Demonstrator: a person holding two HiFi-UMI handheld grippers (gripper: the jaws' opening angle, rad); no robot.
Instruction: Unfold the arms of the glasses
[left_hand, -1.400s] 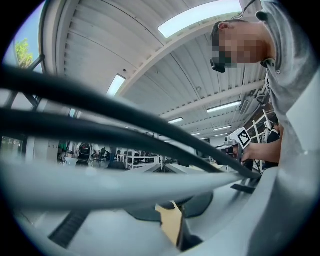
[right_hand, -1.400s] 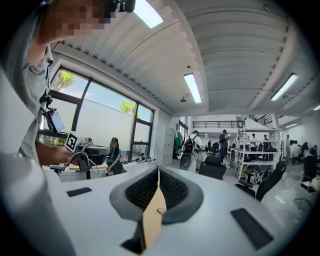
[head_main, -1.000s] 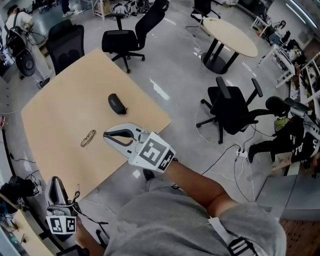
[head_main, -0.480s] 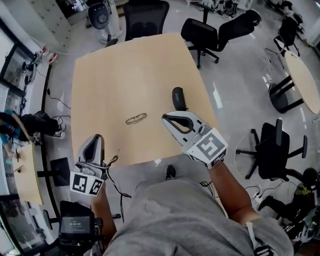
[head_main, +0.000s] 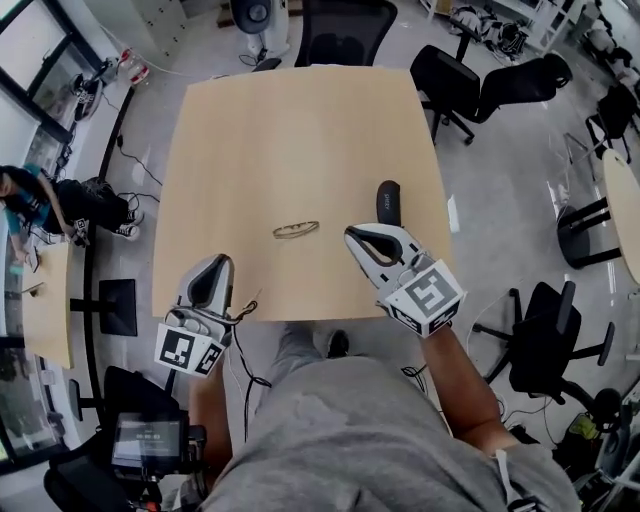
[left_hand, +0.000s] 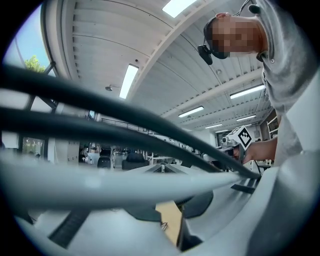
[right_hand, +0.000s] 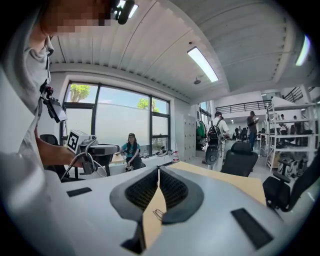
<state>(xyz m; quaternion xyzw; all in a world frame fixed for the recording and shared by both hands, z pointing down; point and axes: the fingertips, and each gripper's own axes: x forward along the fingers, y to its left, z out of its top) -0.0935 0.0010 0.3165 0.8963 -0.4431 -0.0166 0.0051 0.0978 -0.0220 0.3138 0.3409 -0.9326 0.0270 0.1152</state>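
While the folded glasses (head_main: 296, 229) lie mid-worktop (head_main: 300, 120), left of the black case (head_main: 387, 203), the left gripper (head_main: 220, 262) and right gripper (head_main: 352, 235) hover at the near edge, jaws closed, empty; better to open both, pin the frame, then swing 1 arm out

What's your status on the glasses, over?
Left tool, right tool shut, empty, at near edge of table. Glasses folded on it, untouched. Black case beside right tool, off the path.
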